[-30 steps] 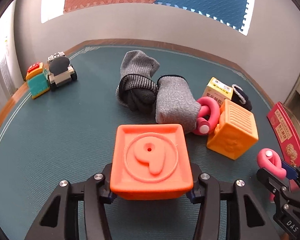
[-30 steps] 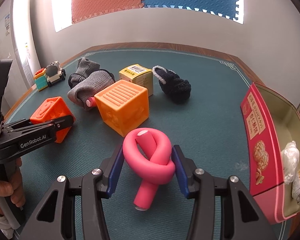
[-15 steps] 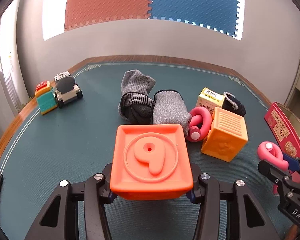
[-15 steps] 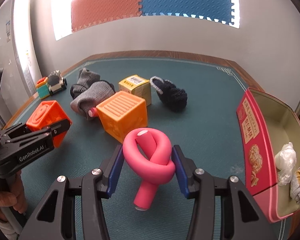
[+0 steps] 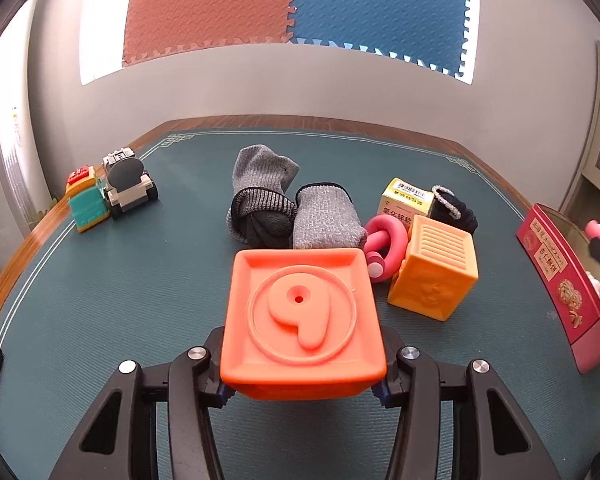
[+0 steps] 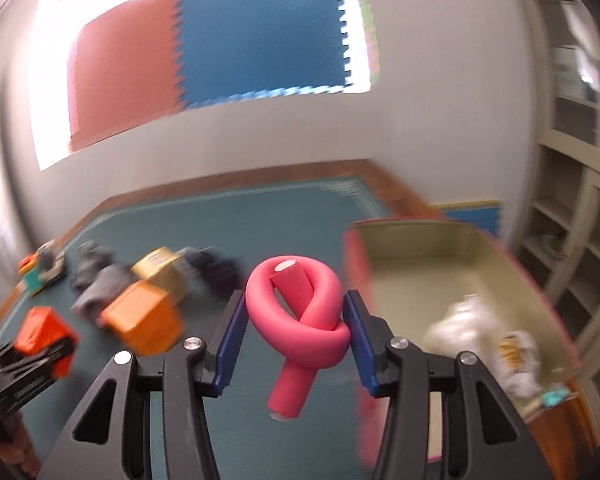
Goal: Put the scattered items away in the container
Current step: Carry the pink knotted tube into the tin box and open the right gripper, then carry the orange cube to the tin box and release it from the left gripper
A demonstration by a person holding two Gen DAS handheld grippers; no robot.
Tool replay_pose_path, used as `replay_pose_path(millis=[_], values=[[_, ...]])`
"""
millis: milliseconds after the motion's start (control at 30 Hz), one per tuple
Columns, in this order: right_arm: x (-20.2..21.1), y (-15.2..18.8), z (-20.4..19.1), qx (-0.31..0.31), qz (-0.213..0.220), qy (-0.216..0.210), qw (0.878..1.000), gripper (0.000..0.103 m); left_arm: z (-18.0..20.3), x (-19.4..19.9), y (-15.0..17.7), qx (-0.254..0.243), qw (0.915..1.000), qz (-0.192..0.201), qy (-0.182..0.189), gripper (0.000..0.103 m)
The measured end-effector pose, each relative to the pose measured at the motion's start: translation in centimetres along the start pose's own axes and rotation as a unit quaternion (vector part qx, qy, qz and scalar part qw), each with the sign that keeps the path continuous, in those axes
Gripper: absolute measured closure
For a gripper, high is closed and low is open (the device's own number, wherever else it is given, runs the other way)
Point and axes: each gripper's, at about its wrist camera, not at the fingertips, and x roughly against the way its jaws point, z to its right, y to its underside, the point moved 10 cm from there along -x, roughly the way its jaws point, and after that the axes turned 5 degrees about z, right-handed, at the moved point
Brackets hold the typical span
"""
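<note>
Between the black fingers of the left gripper, an orange soft-plastic cube embossed with a 9 is pinched above the teal table mat. At the right gripper, blue-padded jaws clamp a knotted pink foam tube beside the open red tin box (a white crumpled bundle lies inside, blurred). Grey rolled socks, an orange ribbed cube and a second pink foam knot remain on the mat.

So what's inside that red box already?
The red box holds a crumpled whitish bundle and something yellow-white beside it. Motion blur hides what they are, and the near wall covers part of the floor.
</note>
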Motion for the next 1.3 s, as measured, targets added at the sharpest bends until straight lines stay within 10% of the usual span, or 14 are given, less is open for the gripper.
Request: replay_pose_path(millis=[267,467,867,1300], values=[[0.4,-0.5,4.1,-0.027,0.010,0.075,0.997,0.050,0.2,-0.2,0.2,0.001,1.0000,-0.004,0.005,0.050],[0.9,-0.8,5.6,-0.040,0.022,0.108,0.993,0.024,0.4,-0.3,0.3,-0.001,0.9999,-0.008,0.007,0.050],[1.6,-1.0,7.9,-0.069,0.035,0.118,0.990,0.024,0.7,0.2,0.1,-0.005,0.9997,-0.009,0.024,0.050],[3.0,-0.6,14.6,-0.105,0.043,0.163,0.980,0.024,10.1,1.1,-1.3,-0.062,0.9917,-0.012,0.112,0.050]])
